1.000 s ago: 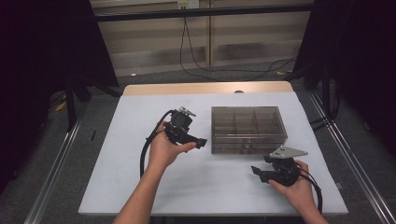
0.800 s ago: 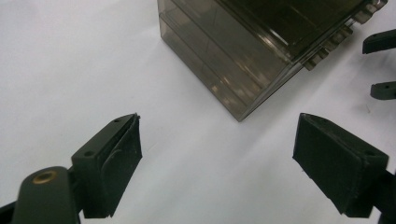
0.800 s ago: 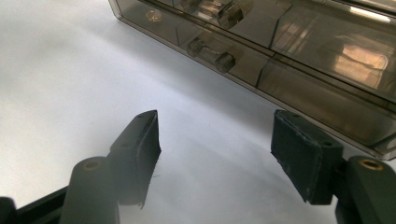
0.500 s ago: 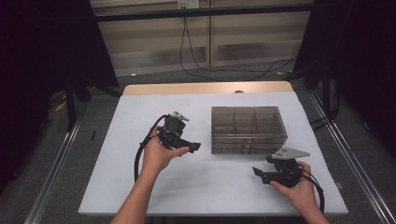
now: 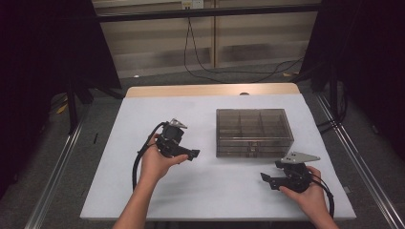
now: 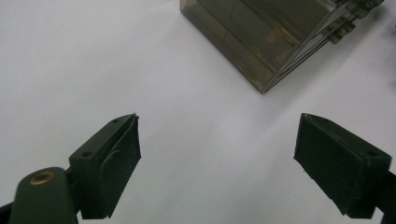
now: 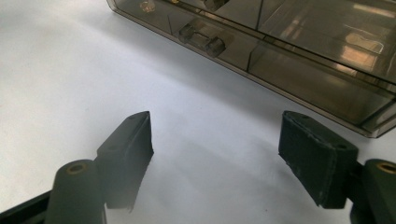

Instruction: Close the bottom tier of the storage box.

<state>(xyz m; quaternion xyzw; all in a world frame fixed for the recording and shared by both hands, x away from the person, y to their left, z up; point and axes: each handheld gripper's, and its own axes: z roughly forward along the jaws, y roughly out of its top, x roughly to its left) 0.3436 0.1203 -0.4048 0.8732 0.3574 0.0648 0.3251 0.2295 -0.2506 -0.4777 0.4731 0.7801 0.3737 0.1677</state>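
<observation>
A smoky clear plastic compartment box (image 5: 253,130) stands lid shut on the white table (image 5: 143,114), right of centre. My left gripper (image 5: 191,153) hovers left of the box and points toward it. Its jaws stand wide open with bare table between them in the left gripper view (image 6: 219,140), where a corner of the box (image 6: 261,42) lies ahead. My right gripper (image 5: 266,179) is low near the front right and points left, just in front of the box. Its jaws (image 7: 219,135) have just been opening and hold nothing. The box's front latches (image 7: 201,37) lie ahead of them.
A wooden strip (image 5: 210,89) runs along the table's far edge. Metal rails (image 5: 52,176) flank the table on both sides, and cables (image 5: 200,71) lie on the floor behind. White tabletop stretches between the two grippers.
My left gripper has drifted left and toward the near edge, away from the box. The right hand has stayed where it was.
</observation>
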